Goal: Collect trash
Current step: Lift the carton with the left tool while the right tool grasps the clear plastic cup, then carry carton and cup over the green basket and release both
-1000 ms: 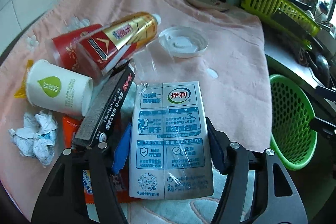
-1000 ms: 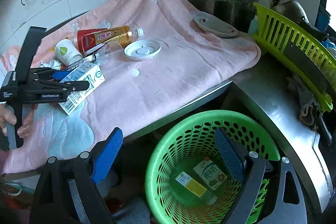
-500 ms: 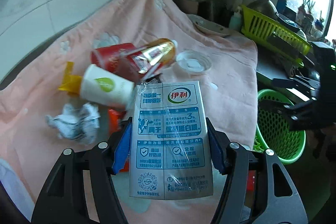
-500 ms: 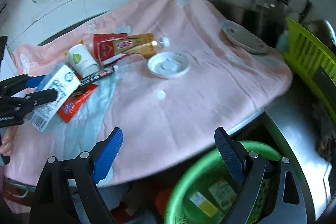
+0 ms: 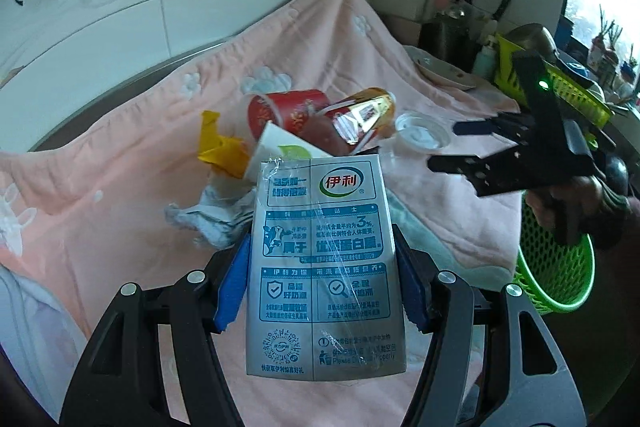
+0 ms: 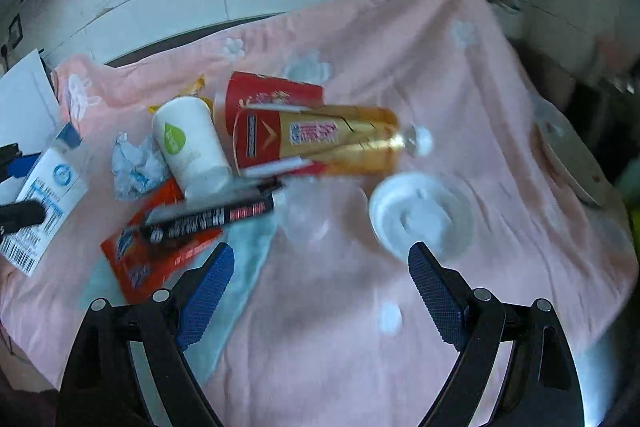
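My left gripper is shut on a white and blue milk carton and holds it above the pink towel. The carton also shows at the left edge of the right wrist view. My right gripper is open and empty above the towel, in front of the trash pile: a white paper cup, a red cup, a red and gold bottle, a black wrapper, a red packet, crumpled paper and a white lid.
A green mesh basket stands below the counter edge at the right of the left wrist view. A plate, knives and a yellow-green dish rack stand behind at the right. A tiled wall backs the counter.
My left gripper has lifted the milk carton up and back from the pile. My right gripper has swung from over the green basket to the towel, facing the trash pile.
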Available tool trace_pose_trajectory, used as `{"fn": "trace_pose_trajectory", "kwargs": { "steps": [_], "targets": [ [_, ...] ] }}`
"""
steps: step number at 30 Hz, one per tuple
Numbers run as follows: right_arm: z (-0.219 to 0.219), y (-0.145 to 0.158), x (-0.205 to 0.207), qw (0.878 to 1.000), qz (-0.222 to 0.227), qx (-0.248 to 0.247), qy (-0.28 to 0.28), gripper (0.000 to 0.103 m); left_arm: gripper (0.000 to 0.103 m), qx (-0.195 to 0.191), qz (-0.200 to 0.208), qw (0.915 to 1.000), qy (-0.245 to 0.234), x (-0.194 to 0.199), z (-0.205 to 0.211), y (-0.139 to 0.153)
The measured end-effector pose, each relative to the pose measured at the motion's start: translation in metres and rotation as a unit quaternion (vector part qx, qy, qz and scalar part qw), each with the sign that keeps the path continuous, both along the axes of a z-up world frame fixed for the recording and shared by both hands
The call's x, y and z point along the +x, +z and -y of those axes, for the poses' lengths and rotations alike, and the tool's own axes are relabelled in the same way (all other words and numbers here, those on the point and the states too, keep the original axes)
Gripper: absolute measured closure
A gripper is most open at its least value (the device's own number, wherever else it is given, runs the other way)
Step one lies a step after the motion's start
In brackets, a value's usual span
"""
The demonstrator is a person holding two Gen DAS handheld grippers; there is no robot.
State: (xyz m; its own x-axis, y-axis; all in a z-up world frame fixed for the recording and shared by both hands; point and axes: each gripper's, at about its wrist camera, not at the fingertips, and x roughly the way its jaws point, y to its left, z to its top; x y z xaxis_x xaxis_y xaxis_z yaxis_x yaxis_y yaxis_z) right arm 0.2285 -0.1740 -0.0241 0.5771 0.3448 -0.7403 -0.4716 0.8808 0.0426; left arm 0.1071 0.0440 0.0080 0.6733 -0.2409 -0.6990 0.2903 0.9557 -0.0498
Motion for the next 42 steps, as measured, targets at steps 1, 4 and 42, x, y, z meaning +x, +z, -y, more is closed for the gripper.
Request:
{"fn": "trace_pose_trajectory", "kwargs": {
  "steps": [1, 4, 42],
  "targets": [
    [-0.005, -0.002, 0.008, 1.000, 0.002, -0.002, 0.008, 0.017, 0.040, 0.000, -0.001, 1.0000, 0.003, 0.002, -0.003, -0.001],
    [-0.016, -0.008, 0.026, 0.999, 0.000, -0.011, 0.034, 0.017, 0.040, -0.002, -0.005, 1.0000, 0.005, 0.007, -0.008, -0.004],
    [0.043, 0.000, -0.080, 1.000, 0.004, 0.013, -0.026, 0.034, 0.040, -0.028, 0.002, 0.9973, -0.067, 0.000, 0.046, -0.004]
  ]
}}
